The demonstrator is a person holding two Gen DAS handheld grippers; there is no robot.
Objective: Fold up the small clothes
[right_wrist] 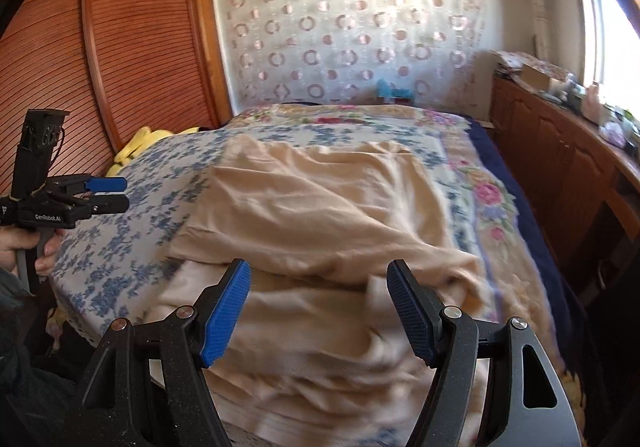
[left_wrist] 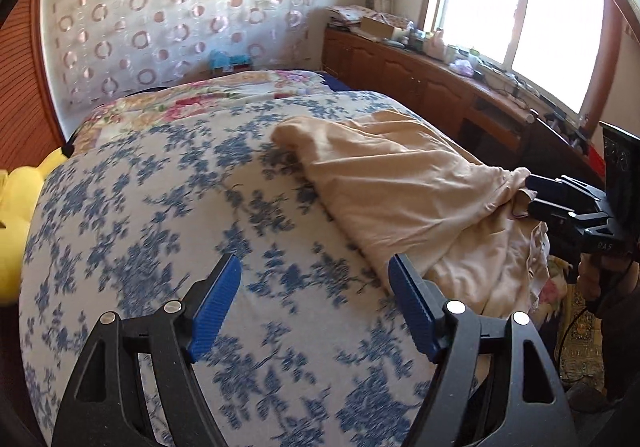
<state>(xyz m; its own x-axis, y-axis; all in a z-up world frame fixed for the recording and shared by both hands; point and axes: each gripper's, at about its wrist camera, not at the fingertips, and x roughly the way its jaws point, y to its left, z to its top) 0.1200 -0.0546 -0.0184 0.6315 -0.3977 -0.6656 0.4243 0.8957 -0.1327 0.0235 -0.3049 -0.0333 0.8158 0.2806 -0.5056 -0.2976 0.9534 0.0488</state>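
Observation:
A cream-coloured garment point(left_wrist: 404, 191) lies rumpled on the blue-flowered bedspread point(left_wrist: 168, 215), partly folded over itself, reaching the bed's near edge. In the right wrist view it point(right_wrist: 320, 207) fills the middle. My left gripper point(left_wrist: 316, 303) is open and empty above the bedspread, just left of the garment's edge; it also shows in the right wrist view point(right_wrist: 114, 193). My right gripper point(right_wrist: 318, 307) is open and empty over the garment's near part. In the left wrist view it point(left_wrist: 538, 195) sits at the garment's right end, touching or very near the cloth.
A yellow plush toy point(left_wrist: 16, 215) lies at the bed's left side. A wooden cabinet point(left_wrist: 420, 75) with clutter runs under the window on the right. A slatted wooden wardrobe point(right_wrist: 120, 47) stands left. A patterned curtain point(right_wrist: 352, 31) hangs behind the bed.

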